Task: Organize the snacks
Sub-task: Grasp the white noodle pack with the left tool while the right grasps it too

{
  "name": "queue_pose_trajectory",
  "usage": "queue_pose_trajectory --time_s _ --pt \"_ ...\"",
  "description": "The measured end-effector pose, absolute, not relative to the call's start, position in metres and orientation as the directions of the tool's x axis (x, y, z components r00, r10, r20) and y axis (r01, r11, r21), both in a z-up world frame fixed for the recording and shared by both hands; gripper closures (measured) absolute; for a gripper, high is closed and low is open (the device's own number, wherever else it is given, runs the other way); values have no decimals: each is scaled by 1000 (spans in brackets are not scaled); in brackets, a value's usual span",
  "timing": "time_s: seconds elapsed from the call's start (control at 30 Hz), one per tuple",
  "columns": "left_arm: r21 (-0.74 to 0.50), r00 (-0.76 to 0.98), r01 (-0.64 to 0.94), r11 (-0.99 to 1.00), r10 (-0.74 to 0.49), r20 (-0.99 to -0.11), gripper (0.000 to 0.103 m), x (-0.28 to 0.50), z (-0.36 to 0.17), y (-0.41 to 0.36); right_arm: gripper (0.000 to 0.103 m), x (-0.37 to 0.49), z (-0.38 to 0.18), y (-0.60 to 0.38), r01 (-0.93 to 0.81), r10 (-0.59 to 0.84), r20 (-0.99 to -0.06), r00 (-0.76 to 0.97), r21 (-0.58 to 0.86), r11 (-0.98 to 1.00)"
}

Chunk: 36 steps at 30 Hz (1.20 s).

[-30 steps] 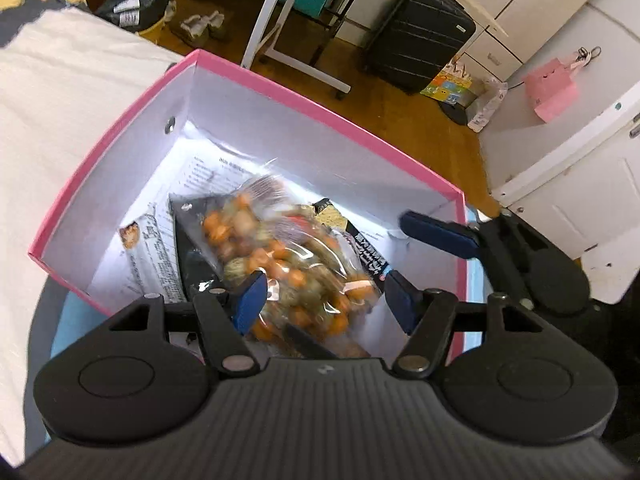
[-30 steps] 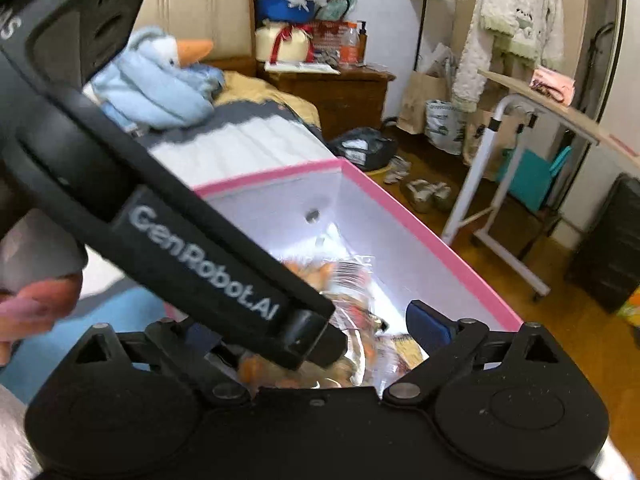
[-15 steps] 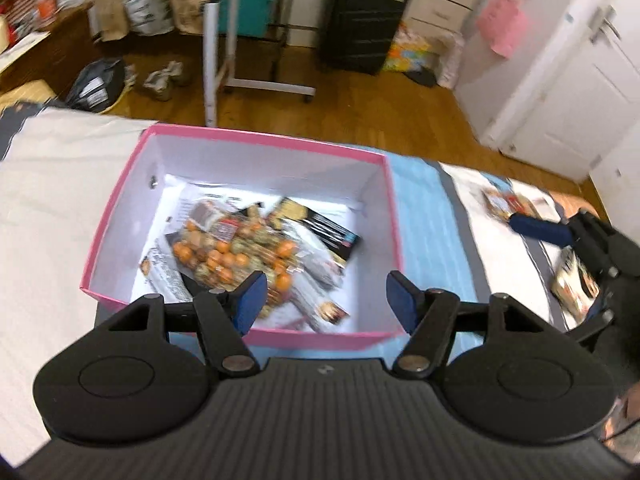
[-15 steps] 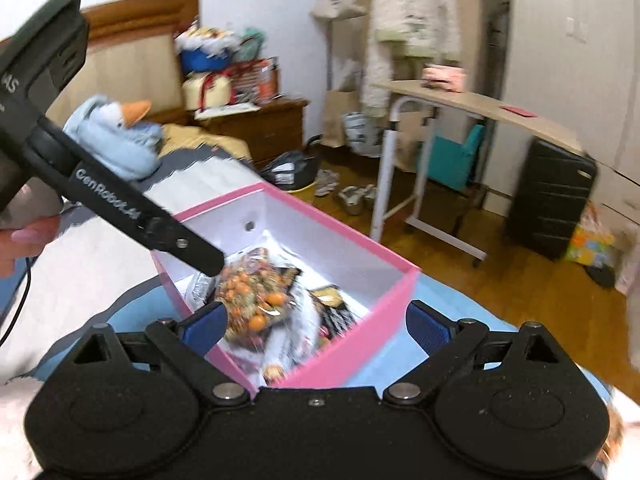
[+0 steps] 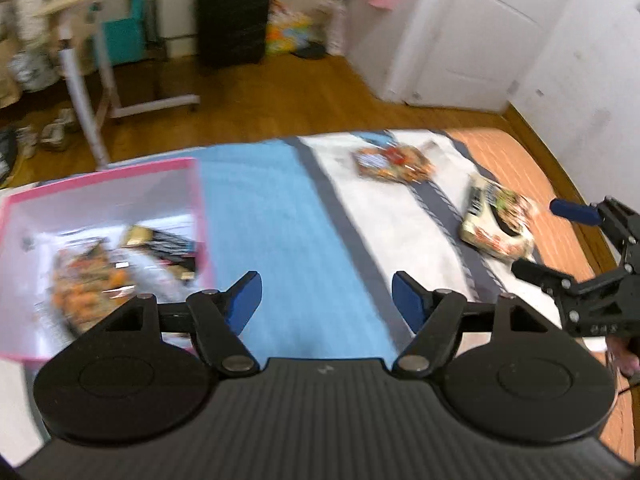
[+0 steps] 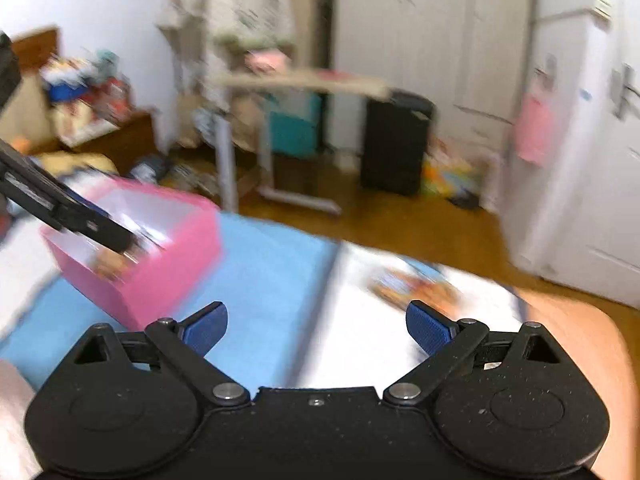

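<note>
A pink box [image 5: 120, 176] with white inner walls sits at the left on the striped bed cover; several snack bags [image 5: 88, 276] lie inside it. Two more packets rest on the white stripe to the right: an orange snack packet [image 5: 394, 164] and a cream snack packet [image 5: 498, 220]. My left gripper [image 5: 326, 304] hovers over the blue stripe, its jaws opening with nothing between them. My right gripper [image 6: 316, 328] is open and empty above the cover; it also shows at the right edge of the left wrist view as the right gripper [image 5: 560, 240], beside the cream packet. The pink box [image 6: 152, 256] appears blurred in the right wrist view.
Beyond the bed lie a wooden floor [image 5: 260, 96], a white-legged side table [image 5: 92, 92], a black suitcase [image 5: 232, 16] and white wardrobe doors [image 5: 460, 32]. The left gripper's arm [image 6: 60, 208] crosses in front of the box in the right wrist view.
Both grippers have pulled up out of the pink box and swung right over the bed cover. The orange-bead snack bag stays in the box. The left jaws stand wider.
</note>
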<state>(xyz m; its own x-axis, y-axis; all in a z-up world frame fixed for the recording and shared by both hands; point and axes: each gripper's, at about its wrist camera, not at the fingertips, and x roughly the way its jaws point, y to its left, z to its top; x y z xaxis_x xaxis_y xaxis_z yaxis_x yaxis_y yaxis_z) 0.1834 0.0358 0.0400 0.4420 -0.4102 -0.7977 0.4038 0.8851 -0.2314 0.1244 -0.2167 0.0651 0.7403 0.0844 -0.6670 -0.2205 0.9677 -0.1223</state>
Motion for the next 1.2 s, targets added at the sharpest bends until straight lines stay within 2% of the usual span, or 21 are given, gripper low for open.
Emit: queue_pose_trajectory --time_s 0.2,0.43,0.6,0.73,0.87,1.0,1.1,1.2 --pt "-190 423 465 865 -406 -810 32 195 13 -27 5 117 50 -286 -43 -6 -669 743 -57 997" --pt "-190 361 538 821 -429 -828 32 224 -27 -93 0 108 4 -345 139 -184 -667 722 -121 983" --pt "-288 280 558 778 -503 -818 32 249 -61 -139 0 101 -29 -361 84 -177 -661 729 -170 982" --pt "-377 258 560 738 -587 -767 32 264 -82 -176 0 108 -51 -358 -13 -149 -689 710 -224 974" --pt "-439 201 576 689 -640 -742 32 277 -102 -217 0 118 -72 -365 -36 -144 -708 691 -233 972" --pt "-420 189 625 658 -650 -736 33 278 -114 -246 0 127 -87 -376 -18 -133 -699 703 -205 979" --pt "-379 217 641 667 -632 -744 33 281 -124 -261 0 139 -94 -384 -23 -103 -726 680 -161 987" --pt "-462 183 577 673 -658 -730 32 293 -138 -260 0 147 -98 -384 -45 -109 -733 671 -187 981"
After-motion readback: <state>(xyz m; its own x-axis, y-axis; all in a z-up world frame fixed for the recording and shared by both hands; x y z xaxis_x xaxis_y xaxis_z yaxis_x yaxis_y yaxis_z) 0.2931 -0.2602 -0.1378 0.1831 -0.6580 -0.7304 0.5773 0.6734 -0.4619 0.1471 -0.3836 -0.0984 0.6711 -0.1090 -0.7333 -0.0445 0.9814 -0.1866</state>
